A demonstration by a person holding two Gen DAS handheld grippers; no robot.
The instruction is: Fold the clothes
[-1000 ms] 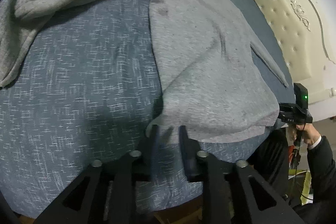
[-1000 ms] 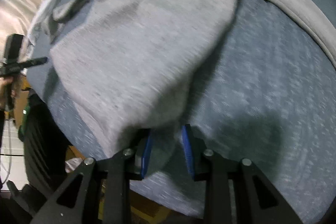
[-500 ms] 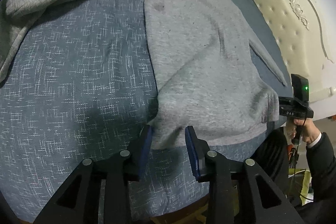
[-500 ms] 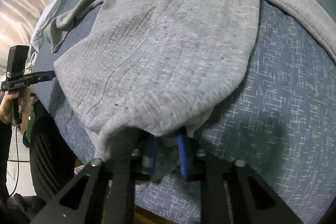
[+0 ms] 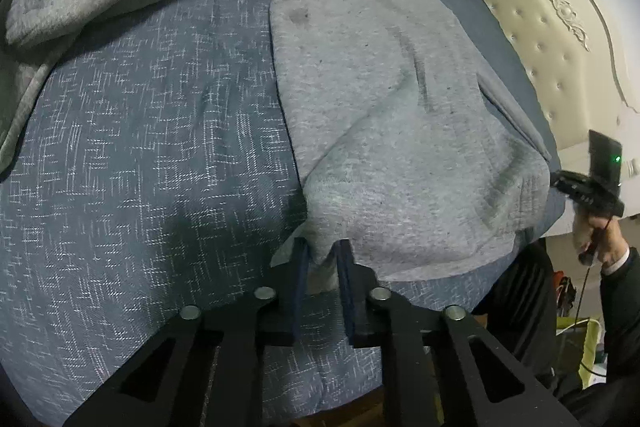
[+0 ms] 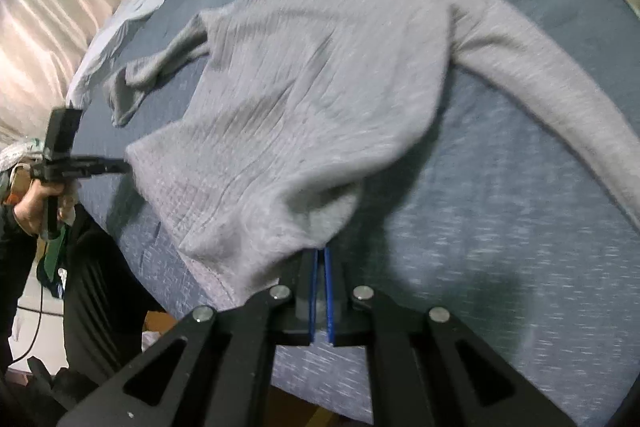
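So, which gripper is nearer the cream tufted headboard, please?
Right. The right gripper holds the grey knit sweater at the corner beside the headboard; the left gripper holds the far corner.

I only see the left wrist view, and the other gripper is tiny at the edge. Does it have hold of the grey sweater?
Observer: Yes. In the right wrist view the right gripper has its blue pads almost together on the hem of the sweater.
Operator: Where is the sleeve on that side?
Observer: That sleeve lies bent on the bed, with its cuff end turned downward.
Operator: What is beyond the bed over there?
Observer: A pale curtain.
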